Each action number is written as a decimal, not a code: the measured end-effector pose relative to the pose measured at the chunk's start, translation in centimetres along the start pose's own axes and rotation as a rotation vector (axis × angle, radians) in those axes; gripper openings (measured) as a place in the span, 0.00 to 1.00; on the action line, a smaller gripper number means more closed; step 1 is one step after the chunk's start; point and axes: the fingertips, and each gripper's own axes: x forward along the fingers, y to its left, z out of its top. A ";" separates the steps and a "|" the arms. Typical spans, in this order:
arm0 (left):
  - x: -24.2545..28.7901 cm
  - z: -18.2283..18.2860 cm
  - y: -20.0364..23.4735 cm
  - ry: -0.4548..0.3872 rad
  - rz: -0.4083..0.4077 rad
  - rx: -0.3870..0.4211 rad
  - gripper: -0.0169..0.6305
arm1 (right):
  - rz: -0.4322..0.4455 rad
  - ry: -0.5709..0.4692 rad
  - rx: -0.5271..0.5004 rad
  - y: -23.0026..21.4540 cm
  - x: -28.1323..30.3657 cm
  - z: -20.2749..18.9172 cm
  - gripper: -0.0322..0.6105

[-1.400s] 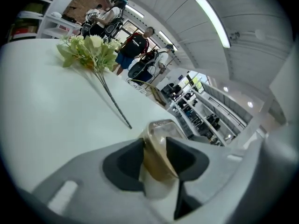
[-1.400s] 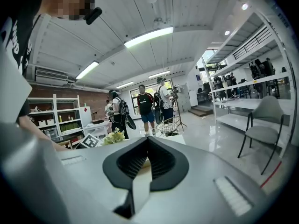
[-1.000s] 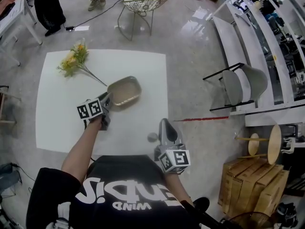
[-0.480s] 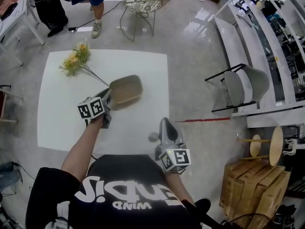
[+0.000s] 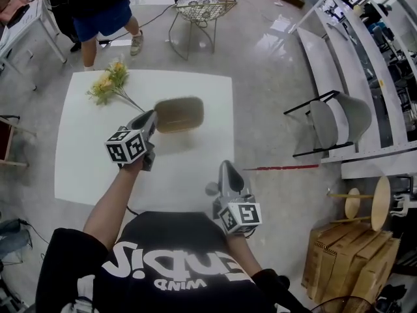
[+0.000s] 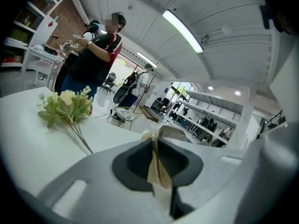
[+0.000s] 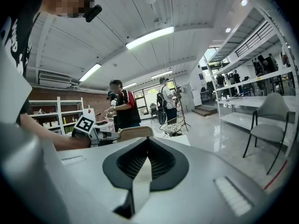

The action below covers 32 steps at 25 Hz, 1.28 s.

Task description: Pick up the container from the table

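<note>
The tan oval container (image 5: 179,114) hangs tilted above the white table (image 5: 85,168), its shadow on the tabletop under it. My left gripper (image 5: 151,117) grips its near rim; its jaws are closing and their pads press on the thin tan wall (image 6: 158,164) edge-on. From the right gripper view the container (image 7: 135,133) shows beside the left gripper (image 7: 100,135). My right gripper (image 5: 227,169) stays low at the table's near right corner, jaws together with nothing in them (image 7: 140,181).
A bunch of yellow flowers (image 5: 109,83) lies on the table's far left. A person (image 5: 98,12) stands beyond the table, next to a wire chair (image 5: 199,8). A grey chair (image 5: 339,119), a stool (image 5: 374,201) and wooden crates (image 5: 352,266) stand at the right.
My left gripper has risen with the container, which has left the tabletop and tipped on edge. The right gripper has not moved. A person has walked in behind the table.
</note>
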 end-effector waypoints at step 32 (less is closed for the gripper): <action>-17.0 0.3 -9.8 -0.219 0.155 0.203 0.08 | 0.227 0.021 -0.004 1.2 -0.6 -1.2 0.05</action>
